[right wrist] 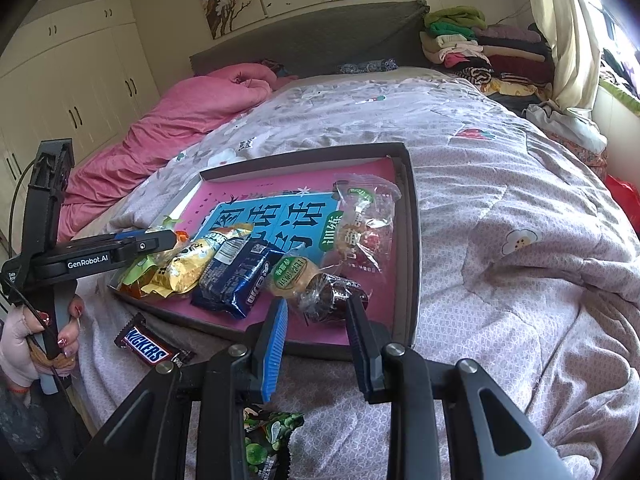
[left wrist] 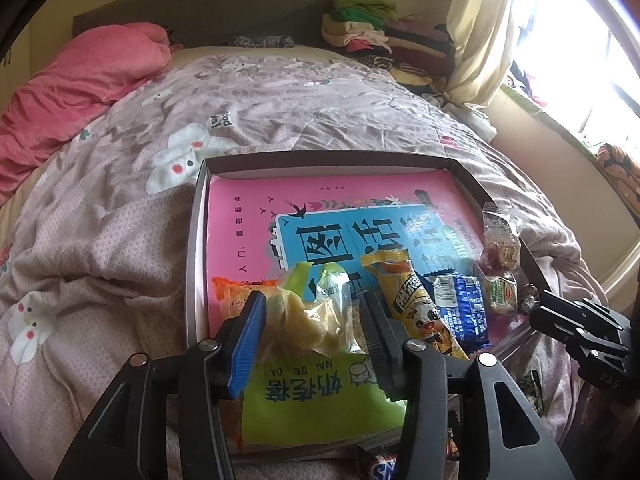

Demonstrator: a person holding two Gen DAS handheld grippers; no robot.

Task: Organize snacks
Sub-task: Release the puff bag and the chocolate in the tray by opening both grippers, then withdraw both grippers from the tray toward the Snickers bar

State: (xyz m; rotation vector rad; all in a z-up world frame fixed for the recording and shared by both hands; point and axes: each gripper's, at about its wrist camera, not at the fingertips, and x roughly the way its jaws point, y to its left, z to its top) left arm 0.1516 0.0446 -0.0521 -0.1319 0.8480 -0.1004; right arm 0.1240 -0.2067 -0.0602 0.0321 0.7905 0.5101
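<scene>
We see a dark box lid (left wrist: pixel 197 240) lying on a bed quilt (left wrist: pixel 120 220) in the middle of the left wrist view. Its floor is pink with a blue picture. Snacks lie in a row along its near edge.

Our left gripper (left wrist: pixel 310 320) sits low in the middle of that view. A green and yellow snack bag (left wrist: pixel 304 364) lies between its fingers, down in the tray. The jaws stand apart around the bag and do not squeeze it.

Next to the bag, toward the right, lie a yellow snack packet (left wrist: pixel 416 300) and a blue cookie packet (left wrist: pixel 460 308).

In the right wrist view, our right gripper (right wrist: pixel 318 312) is low in the middle. Its jaws are clenched on a dark wrapped candy (right wrist: pixel 332 300) at the tray's near edge.

A Snickers bar (right wrist: pixel 146 346) lies on the quilt at lower left, outside the tray. A green pea packet (right wrist: pixel 268 436) lies on the quilt under the right gripper, at the bottom.
</scene>
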